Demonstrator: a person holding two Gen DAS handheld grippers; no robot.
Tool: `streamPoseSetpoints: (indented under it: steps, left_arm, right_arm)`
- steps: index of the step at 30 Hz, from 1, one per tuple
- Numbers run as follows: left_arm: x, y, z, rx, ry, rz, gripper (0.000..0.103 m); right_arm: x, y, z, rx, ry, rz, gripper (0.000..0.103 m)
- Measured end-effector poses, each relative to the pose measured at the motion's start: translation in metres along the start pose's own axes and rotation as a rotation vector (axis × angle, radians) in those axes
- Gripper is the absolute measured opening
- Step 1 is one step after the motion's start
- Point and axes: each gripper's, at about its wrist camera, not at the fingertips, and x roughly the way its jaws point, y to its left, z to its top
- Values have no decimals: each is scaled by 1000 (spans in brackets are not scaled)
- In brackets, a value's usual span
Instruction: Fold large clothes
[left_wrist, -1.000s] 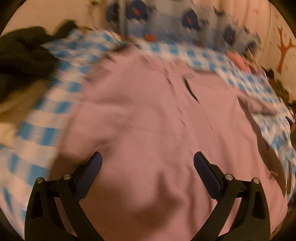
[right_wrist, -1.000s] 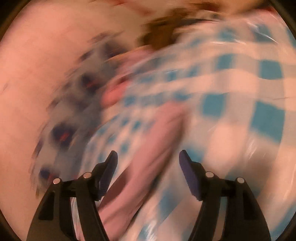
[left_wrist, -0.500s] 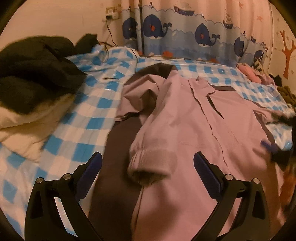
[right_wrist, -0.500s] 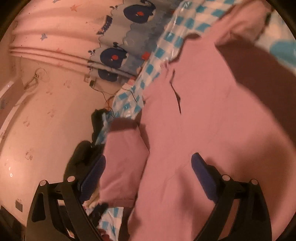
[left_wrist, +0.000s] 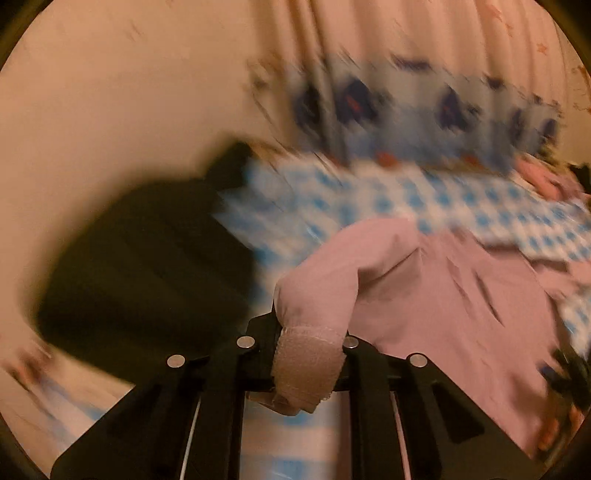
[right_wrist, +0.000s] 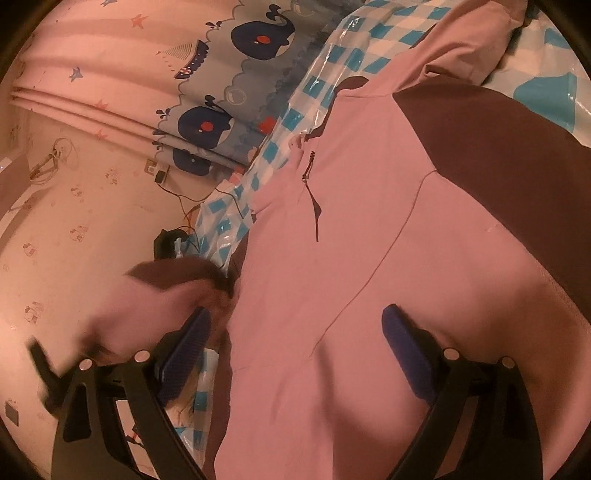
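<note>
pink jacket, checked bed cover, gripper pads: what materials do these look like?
Pink jacket: matte woven fabric, probably a light synthetic shell; soft creases, stitched seams, a zip, and a ribbed knit-looking cuff.
Checked cover: glossy plastic sheet, likely vinyl; bright glare and crinkled highlights.
Right gripper pads: blue, finely textured, rubber-like; material unsure.

We see the jacket (right_wrist: 369, 258) spread ahead of the right gripper (right_wrist: 295, 350), curtain (right_wrist: 229, 92) behind, its cuff (left_wrist: 306, 362) between the left gripper's (left_wrist: 308, 332) fingers
</note>
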Motion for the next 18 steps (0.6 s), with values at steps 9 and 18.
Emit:
streamPoseSetpoints:
  steps: [9,18]
  left_arm:
    - [55,177,91,-319,335,94,54]
    - [-65,131,49,-354,-41,85,82]
  right_arm:
    - [12,0,-2,-33,5,-56,90]
    - [14,5,0,-39,23,-58,90]
